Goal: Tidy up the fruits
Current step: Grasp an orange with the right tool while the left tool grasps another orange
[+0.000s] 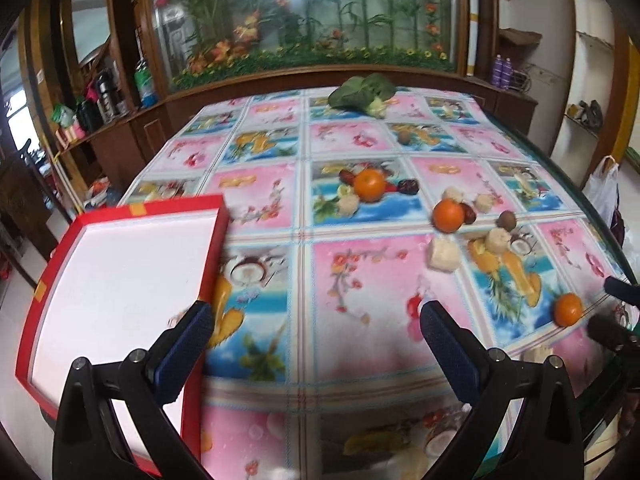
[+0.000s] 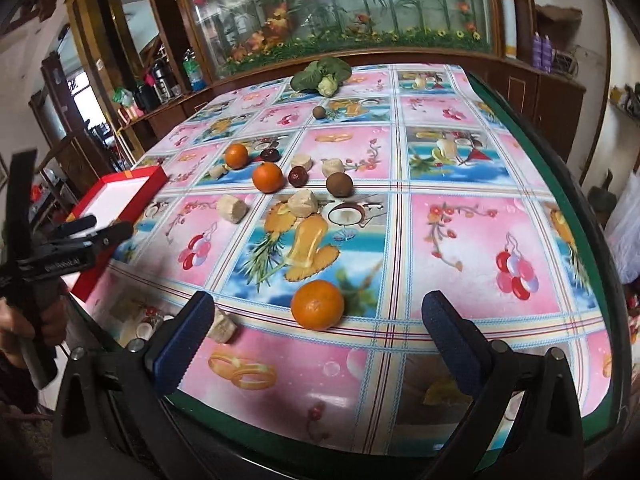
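Three oranges lie on the fruit-print tablecloth: a near orange (image 2: 317,304) just ahead of my open, empty right gripper (image 2: 316,330), a middle orange (image 2: 267,177) and a far orange (image 2: 236,156). They also show in the left wrist view: near orange (image 1: 568,309), middle orange (image 1: 448,215), far orange (image 1: 370,185). Brown kiwis (image 2: 339,183) (image 2: 319,112), dark dates (image 2: 298,176) and pale cut chunks (image 2: 232,208) lie among them. A red box with a white inside (image 1: 120,280) sits at the table's left. My left gripper (image 1: 316,330) is open and empty beside the box.
A leafy green vegetable (image 1: 362,94) lies at the table's far end. A wooden cabinet with a flower-painted glass panel (image 1: 312,20) stands behind the table. The table's green edge (image 2: 592,216) runs along the right. My left gripper also shows in the right wrist view (image 2: 96,228).
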Demonstrator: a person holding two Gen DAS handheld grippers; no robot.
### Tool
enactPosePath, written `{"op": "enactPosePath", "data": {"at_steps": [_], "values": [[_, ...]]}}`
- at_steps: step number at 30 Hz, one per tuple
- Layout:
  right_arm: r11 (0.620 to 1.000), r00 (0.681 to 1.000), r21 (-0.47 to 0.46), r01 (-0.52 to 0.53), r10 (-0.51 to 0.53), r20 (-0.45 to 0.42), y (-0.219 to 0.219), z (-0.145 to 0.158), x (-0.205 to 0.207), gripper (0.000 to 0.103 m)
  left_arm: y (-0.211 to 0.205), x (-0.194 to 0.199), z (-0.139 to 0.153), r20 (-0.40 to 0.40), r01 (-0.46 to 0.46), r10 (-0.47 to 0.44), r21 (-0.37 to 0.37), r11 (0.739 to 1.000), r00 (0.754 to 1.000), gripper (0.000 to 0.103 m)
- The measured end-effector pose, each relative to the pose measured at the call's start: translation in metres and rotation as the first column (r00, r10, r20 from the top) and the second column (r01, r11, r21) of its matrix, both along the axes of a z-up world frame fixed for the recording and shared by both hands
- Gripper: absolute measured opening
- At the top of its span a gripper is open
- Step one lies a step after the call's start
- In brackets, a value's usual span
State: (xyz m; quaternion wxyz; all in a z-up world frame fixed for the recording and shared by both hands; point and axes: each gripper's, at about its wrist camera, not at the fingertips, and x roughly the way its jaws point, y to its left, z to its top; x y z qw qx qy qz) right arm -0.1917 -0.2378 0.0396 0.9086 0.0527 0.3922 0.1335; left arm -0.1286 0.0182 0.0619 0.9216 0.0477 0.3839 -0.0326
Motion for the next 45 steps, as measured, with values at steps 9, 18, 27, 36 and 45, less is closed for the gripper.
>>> {"op": "enactPosePath", "data": {"at_steps": [9, 18, 27, 36, 45], "values": [[1.0, 0.994, 0.016, -0.003, 0.004, -0.112, 0.011, -0.022, 0.027, 0.061, -0.032, 0.047, -0.003, -0.044, 0.08, -0.079, 0.021, 0.997, 0.996, 0.102], [0.998, 0.995, -0.055, -0.01, 0.005, -0.096, 0.02, -0.028, 0.025, 0.046, -0.075, 0.099, -0.03, -0.166, 0.173, -0.169, 0.008, 0.985, 0.972, 0.086], [0.993, 0.995, -0.121, 0.001, -0.013, -0.099, 0.024, -0.028, 0.02, 0.046, -0.1, 0.115, -0.035, -0.193, 0.252, -0.241, 0.033, 0.967, 0.951, 0.078], [0.993, 0.997, -0.12, 0.002, -0.011, -0.074, 0.019, -0.028, 0.012, 0.042, -0.109, 0.119, -0.047, -0.236, 0.317, -0.317, -0.04, 0.948, 0.918, 0.045], [0.995, 0.998, -0.097, 0.007, -0.014, -0.068, 0.02, -0.028, 0.014, 0.035, -0.112, 0.122, -0.046, -0.214, 0.339, -0.354, -0.105, 0.935, 0.91, 0.033]]}}
